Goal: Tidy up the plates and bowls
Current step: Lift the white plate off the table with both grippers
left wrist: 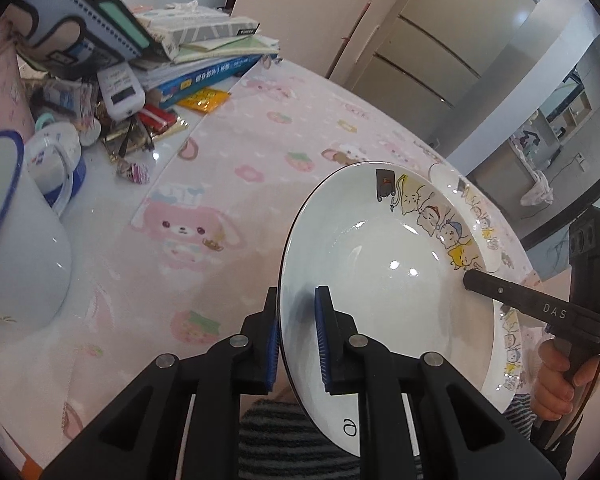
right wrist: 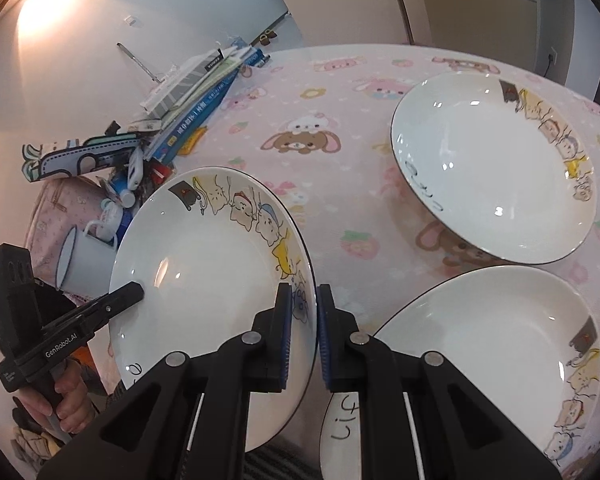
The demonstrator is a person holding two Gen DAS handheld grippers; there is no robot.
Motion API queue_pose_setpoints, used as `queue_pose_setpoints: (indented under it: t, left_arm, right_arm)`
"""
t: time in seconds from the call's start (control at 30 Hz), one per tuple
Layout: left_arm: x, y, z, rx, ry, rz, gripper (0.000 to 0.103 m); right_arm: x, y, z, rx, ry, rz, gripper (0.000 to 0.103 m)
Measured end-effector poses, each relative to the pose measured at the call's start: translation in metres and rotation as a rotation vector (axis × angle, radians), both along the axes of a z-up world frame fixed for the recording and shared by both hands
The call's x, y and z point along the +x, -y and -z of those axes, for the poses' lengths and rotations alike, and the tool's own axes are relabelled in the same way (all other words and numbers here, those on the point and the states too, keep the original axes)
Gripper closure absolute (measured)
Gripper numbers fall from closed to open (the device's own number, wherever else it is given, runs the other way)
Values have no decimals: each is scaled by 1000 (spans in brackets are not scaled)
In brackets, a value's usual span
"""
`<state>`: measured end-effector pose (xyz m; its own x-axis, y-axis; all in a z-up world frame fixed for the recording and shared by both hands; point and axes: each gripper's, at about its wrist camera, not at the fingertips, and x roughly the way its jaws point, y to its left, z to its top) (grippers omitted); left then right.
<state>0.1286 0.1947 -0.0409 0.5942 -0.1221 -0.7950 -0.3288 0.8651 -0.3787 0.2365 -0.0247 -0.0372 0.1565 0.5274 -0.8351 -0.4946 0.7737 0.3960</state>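
Held plate (right wrist: 204,248) is off the table (left wrist: 260,128), left hand-held gripper (left wrist: 298,340) and right hand-held gripper (right wrist: 303,336) each pinching opposite rims. Risk: uneven pull slips glazed rim; plate drops onto near plate (right wrist: 480,352).

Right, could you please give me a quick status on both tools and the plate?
Both tools shut on lifted plate's opposite rims. Two more plates on tablecloth. Nothing in the way.
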Motion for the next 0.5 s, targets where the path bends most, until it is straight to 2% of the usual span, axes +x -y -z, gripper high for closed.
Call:
queue_pose_setpoints:
  t: [0.23,0.5]
  left_arm:
    - [-1,30,-32,22,40,50,87]
    - [4,81,-51,29,70,122,87]
  right_arm:
    - [-6,30,-35,29,23,66,91]
    - [-12,85,-64,43,53,150,91]
